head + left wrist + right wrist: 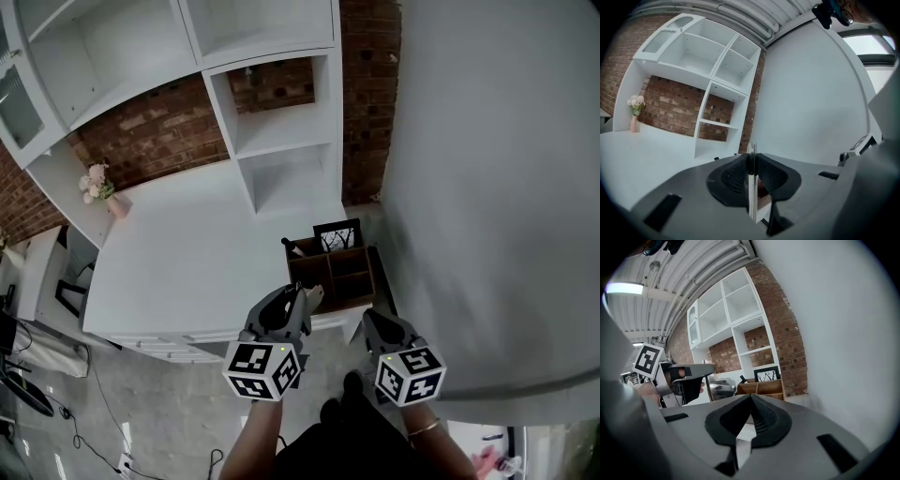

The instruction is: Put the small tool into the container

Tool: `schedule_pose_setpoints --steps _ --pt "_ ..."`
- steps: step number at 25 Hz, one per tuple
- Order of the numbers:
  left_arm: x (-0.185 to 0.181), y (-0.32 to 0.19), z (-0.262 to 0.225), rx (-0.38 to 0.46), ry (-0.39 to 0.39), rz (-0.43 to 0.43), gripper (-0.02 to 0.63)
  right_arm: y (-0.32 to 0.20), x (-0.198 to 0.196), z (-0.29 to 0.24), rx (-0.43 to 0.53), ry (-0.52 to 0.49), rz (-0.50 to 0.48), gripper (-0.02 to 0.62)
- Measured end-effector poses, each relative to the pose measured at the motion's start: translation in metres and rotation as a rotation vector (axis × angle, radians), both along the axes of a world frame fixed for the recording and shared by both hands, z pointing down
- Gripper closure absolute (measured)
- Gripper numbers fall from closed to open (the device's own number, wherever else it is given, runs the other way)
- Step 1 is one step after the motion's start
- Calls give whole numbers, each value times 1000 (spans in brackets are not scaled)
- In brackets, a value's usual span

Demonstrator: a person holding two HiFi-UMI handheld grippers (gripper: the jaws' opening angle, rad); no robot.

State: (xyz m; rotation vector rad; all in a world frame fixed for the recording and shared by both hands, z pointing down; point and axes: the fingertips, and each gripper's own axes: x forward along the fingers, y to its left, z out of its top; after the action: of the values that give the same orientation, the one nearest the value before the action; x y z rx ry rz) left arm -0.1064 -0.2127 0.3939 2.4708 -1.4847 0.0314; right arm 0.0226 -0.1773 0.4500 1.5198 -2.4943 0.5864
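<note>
I am mid-transfer, and the main part of the job is not yet done. My left gripper (302, 302) is clamped on the small tool (751, 183), a thin flat piece of silvery metal. In the left gripper view I see it edge-on, pinched between the two dark ribbed pads. In the right gripper view it shows as a shiny metal shape sticking out ahead of that gripper. So the pick-up looks complete and the tool is off the white counter (187, 253).

The container, a brown wooden organiser box with open compartments (330, 277), sits at the near right corner of the counter. A black-framed picture (337, 236) stands at its far side. In the head view the left gripper is just in front of the box, near its left edge, but the tool is not inside any compartment that I can see.

My right gripper (373, 323) has its jaws brought together with nothing between them. It hangs beside the box, apart from it, with no part in the carry.

As I judge it, what remains is to bring the tool over an open compartment, lower it in and release it. I cannot tell from here which compartment is freest.
</note>
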Motion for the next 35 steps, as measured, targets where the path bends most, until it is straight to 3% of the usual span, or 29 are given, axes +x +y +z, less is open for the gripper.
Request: schedule_pose_setpoints --steps 17,35 --pt "13 -84 -7 16 -7 -48 537 -84 19 2 -4 -7 -39 591" --pt "16 -80 31 -38 -40 -78 537 -95 21 10 -24 -19 -57 591"
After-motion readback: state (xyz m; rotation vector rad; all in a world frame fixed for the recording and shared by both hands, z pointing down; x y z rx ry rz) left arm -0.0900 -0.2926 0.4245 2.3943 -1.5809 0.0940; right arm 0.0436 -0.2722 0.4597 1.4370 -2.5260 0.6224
